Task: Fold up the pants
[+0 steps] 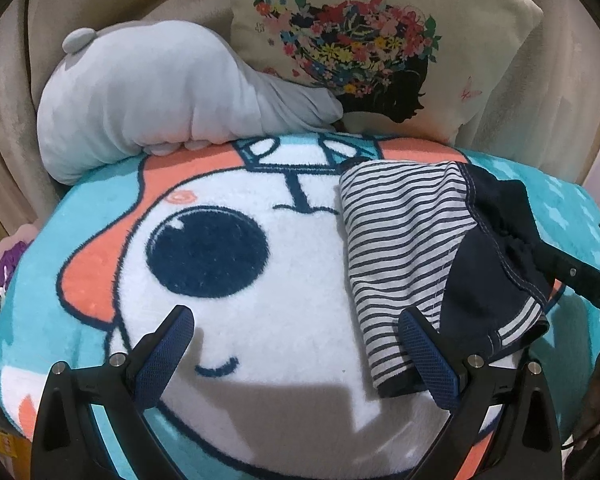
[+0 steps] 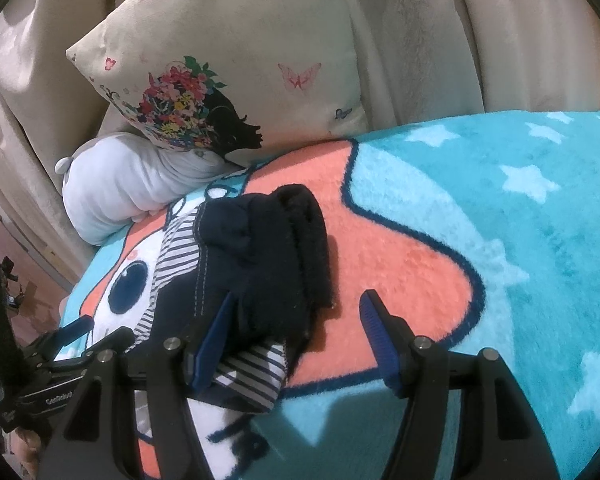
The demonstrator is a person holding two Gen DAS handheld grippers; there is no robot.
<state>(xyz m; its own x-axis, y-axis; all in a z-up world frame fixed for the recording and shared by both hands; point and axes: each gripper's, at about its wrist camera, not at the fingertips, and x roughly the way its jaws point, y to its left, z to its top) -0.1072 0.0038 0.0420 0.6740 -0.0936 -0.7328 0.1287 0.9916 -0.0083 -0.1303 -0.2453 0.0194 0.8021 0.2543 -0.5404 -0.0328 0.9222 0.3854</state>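
The small pants (image 1: 412, 248), navy with a blue-and-white striped side, lie folded on a cartoon blanket (image 1: 260, 280). In the right wrist view the pants (image 2: 260, 256) show their dark navy waistband bunched on top. My left gripper (image 1: 296, 332) is open and empty; its right finger pad (image 1: 424, 356) touches the near striped edge. My right gripper (image 2: 296, 312) is open over the pants' near end, its left finger (image 2: 216, 332) lying on the navy cloth. The right gripper's finger also shows in the left wrist view (image 1: 572, 272) at the waistband.
A grey plush toy (image 1: 152, 92) and a floral cushion (image 1: 360, 48) lean against the beige sofa back (image 2: 460, 40) behind the blanket. The teal starred part of the blanket (image 2: 520, 220) spreads to the right. The left gripper shows in the right wrist view (image 2: 60, 364).
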